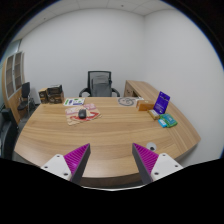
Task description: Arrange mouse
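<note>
Seen from above a wooden table [100,135]: gripper [112,160] at lower centre, released and grasping nothing, pads [77,157] spread apart; small dark mouse [82,114] far beyond them at centre left, resting on papers [88,115]; chair [99,83] behind.

Smooth wood-look table [110,135]; black mesh-backed chair [99,83].

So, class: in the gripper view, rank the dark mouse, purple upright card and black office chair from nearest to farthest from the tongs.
1. Dark mouse, on the wooden table, ahead-left.
2. Purple upright card, right side.
3. Black office chair, behind the table.
</note>
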`<control>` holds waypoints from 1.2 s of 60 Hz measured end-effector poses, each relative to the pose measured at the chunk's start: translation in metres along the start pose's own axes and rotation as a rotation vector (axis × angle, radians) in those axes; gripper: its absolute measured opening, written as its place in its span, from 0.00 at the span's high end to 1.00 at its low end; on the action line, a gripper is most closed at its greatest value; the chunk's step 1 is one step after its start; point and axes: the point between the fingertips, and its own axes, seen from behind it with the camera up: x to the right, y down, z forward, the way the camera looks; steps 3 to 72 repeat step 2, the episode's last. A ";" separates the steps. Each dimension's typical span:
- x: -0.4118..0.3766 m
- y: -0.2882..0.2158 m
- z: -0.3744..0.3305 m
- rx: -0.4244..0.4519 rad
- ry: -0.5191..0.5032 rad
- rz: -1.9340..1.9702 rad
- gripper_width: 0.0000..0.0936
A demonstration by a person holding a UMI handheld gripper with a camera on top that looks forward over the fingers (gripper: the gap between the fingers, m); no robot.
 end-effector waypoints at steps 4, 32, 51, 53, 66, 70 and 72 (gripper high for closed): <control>0.002 0.000 -0.001 0.001 0.000 -0.002 0.08; 0.002 0.000 -0.001 0.001 0.000 -0.002 0.08; 0.002 0.000 -0.001 0.001 0.000 -0.002 0.08; 0.002 0.000 -0.001 0.001 0.000 -0.002 0.08; 0.002 0.000 -0.001 0.001 0.000 -0.002 0.08; 0.002 0.000 -0.001 0.001 0.000 -0.002 0.08; 0.002 0.000 -0.001 0.001 0.000 -0.002 0.08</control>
